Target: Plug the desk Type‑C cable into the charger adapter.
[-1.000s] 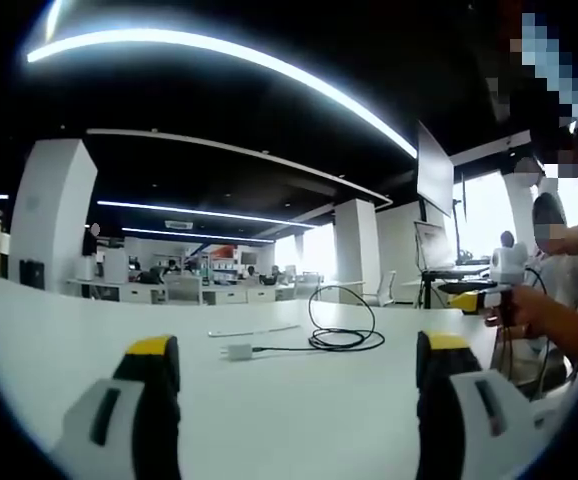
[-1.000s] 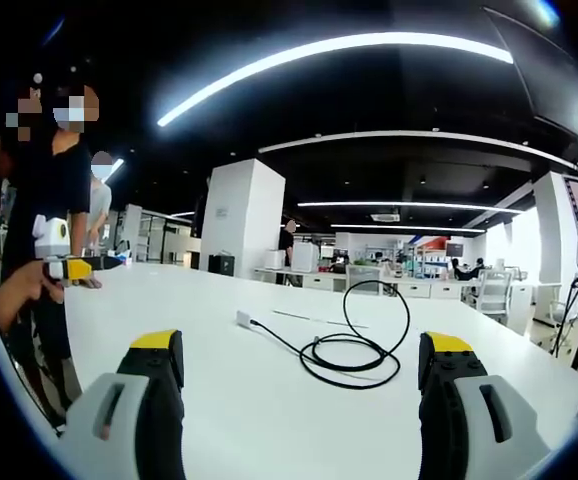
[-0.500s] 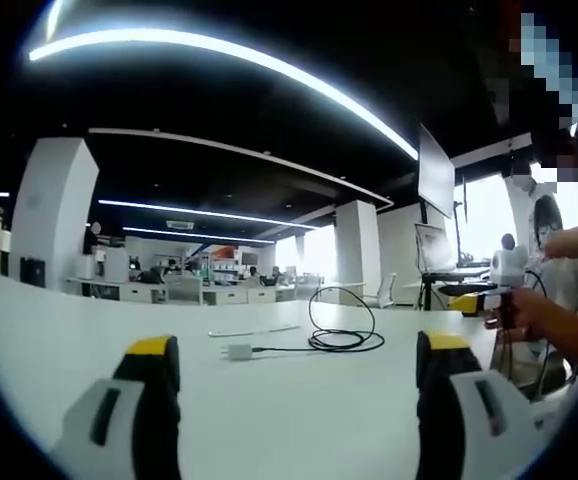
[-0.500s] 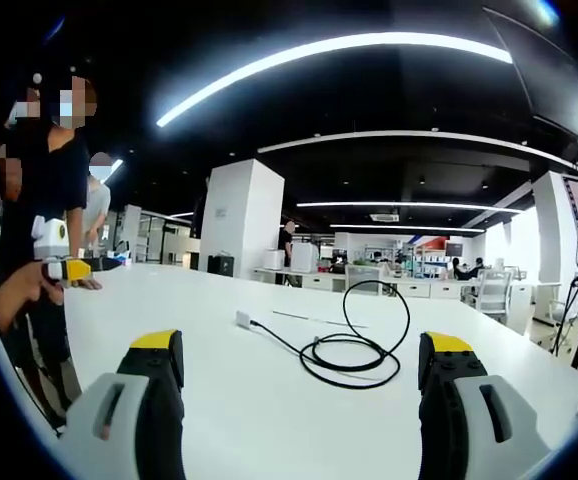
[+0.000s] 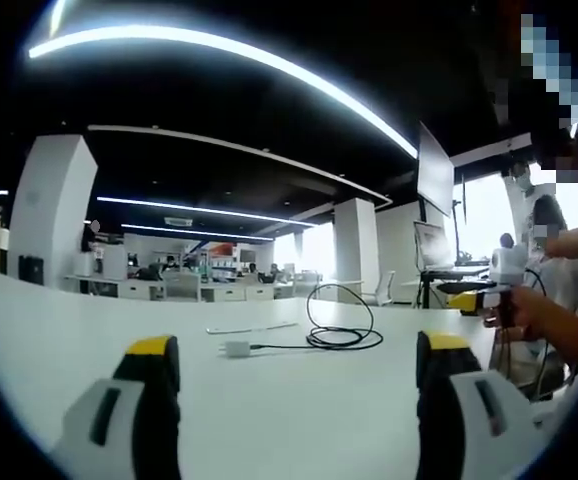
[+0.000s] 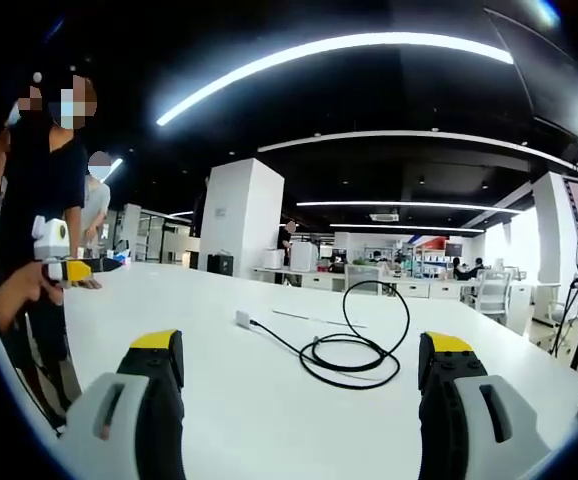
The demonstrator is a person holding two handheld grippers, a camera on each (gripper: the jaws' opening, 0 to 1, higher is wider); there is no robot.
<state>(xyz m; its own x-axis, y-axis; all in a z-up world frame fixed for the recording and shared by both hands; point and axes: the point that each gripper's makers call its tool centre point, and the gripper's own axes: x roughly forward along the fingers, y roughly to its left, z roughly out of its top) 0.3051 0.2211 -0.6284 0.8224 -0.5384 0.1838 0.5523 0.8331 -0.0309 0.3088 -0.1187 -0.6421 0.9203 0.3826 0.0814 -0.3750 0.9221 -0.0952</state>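
White desk (image 6: pixel 219 400): cable (image 6: pixel 354 352), adapter (image 6: pixel 242 318) well beyond wide-open fingers (image 6: pixel 156 365) (both grippers, empty).

Open office — white pillar (image 6: pixel 242 215), ceiling light strips (image 6: pixel 339 45), distant desks (image 6: pixel 369 282).

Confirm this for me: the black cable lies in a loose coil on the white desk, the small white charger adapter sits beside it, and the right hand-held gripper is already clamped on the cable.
One thing is wrong: the right hand-held gripper is not clamped on anything. The right gripper view shows its jaws wide apart and empty, short of the black coiled cable. The rest holds: the cable lies loosely coiled on the white desk, with the small white charger adapter beside it.
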